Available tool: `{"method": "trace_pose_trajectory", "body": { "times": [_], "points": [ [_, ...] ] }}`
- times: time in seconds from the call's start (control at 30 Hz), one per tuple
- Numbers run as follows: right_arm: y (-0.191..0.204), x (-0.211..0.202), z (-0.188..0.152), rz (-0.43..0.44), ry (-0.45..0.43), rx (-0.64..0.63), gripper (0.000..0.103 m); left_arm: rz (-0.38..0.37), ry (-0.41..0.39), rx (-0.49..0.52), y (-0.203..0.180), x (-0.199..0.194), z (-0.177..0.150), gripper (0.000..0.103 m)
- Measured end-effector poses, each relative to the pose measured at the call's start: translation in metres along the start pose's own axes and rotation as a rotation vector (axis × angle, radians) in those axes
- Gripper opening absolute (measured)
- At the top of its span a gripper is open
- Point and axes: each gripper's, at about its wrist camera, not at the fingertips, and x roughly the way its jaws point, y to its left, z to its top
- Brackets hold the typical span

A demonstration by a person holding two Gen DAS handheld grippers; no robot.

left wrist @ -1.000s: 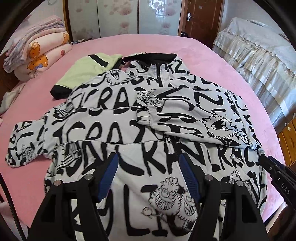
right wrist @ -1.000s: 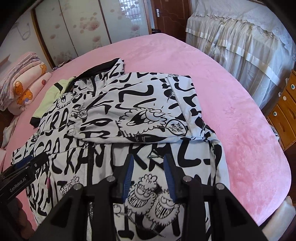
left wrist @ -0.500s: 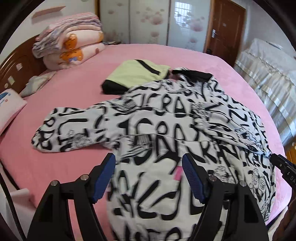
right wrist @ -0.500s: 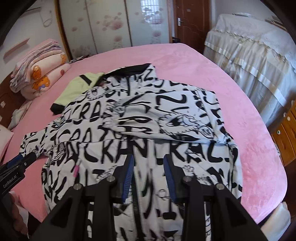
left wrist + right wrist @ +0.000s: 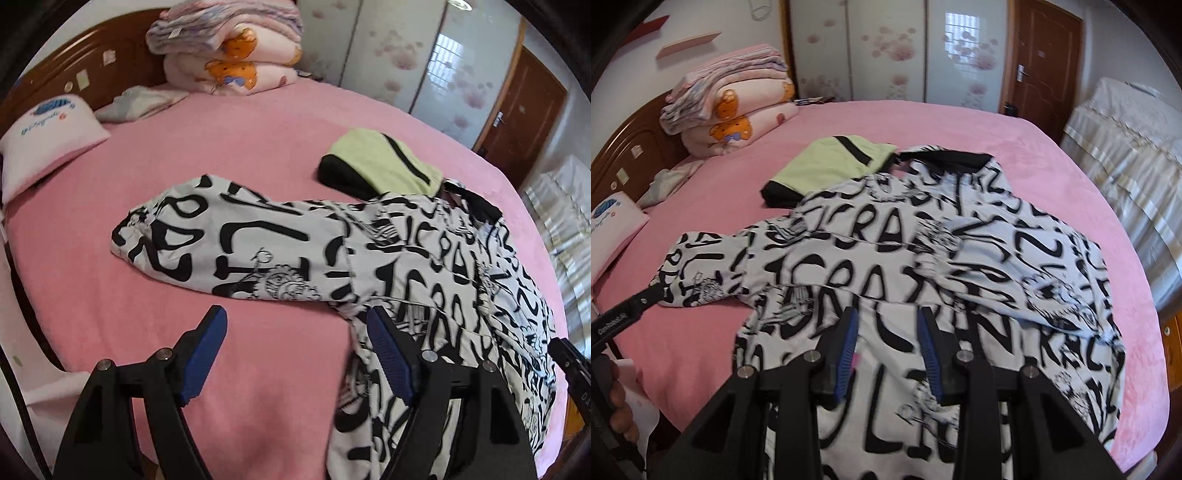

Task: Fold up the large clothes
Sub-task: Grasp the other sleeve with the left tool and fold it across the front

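Observation:
A large white jacket with black graffiti lettering [image 5: 886, 266] lies flat on the pink bed [image 5: 923, 122]. Its right sleeve [image 5: 1015, 258] is folded across the chest. Its left sleeve [image 5: 229, 247] stretches out flat to the left. My left gripper [image 5: 295, 325] is open and empty, hovering just below that sleeve, by the armpit; it also shows at the left edge of the right wrist view [image 5: 646, 299]. My right gripper [image 5: 886, 328] is open and empty above the jacket's lower front.
A folded green and black garment [image 5: 384, 166] lies beside the jacket's collar. Stacked blankets [image 5: 229, 48] and a pink pillow [image 5: 48, 136] sit by the wooden headboard. A second covered bed [image 5: 1126, 155] stands to the right. Bed edge is near at bottom left.
My left gripper has swung left from over the jacket's body to the outstretched left sleeve. My right gripper has pulled back a little and turned left. The jacket has not moved.

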Motion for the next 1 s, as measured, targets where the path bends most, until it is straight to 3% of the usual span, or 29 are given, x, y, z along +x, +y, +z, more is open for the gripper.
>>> {"method": "trace_pose_trajectory", "body": {
  "times": [0.2, 0.4, 0.6, 0.77, 0.8, 0.87, 0.9, 1.0],
  "points": [
    [0.06, 0.026, 0.018, 0.05, -0.018, -0.096, 0.034, 0.004, 0.026, -0.175, 0.074, 0.047, 0.007, 0.077],
    [0.107, 0.072, 0.023, 0.088, 0.026, -0.152, 0.034, -0.022, 0.06, -0.443, 0.157, 0.101, 0.006, 0.077],
    [0.13, 0.114, 0.016, 0.116, 0.097, -0.164, 0.034, -0.093, 0.08, -0.614, 0.193, 0.149, 0.005, 0.077],
    [0.132, 0.143, 0.007, 0.114, 0.162, -0.156, 0.034, -0.047, 0.045, -0.614, 0.193, 0.168, 0.014, 0.077],
    [0.13, 0.147, 0.006, 0.115, 0.173, -0.148, 0.034, -0.022, 0.04, -0.606, 0.191, 0.172, 0.018, 0.073],
    [0.124, 0.154, 0.004, 0.116, 0.192, -0.129, 0.034, 0.045, 0.027, -0.578, 0.186, 0.175, 0.026, 0.04],
    [0.12, 0.157, 0.003, 0.115, 0.199, -0.121, 0.034, 0.054, 0.023, -0.568, 0.184, 0.177, 0.031, 0.016],
    [0.109, 0.162, 0.0, 0.116, 0.218, -0.094, 0.034, 0.066, 0.005, -0.59, 0.179, 0.173, 0.042, 0.006]
  ]
}}
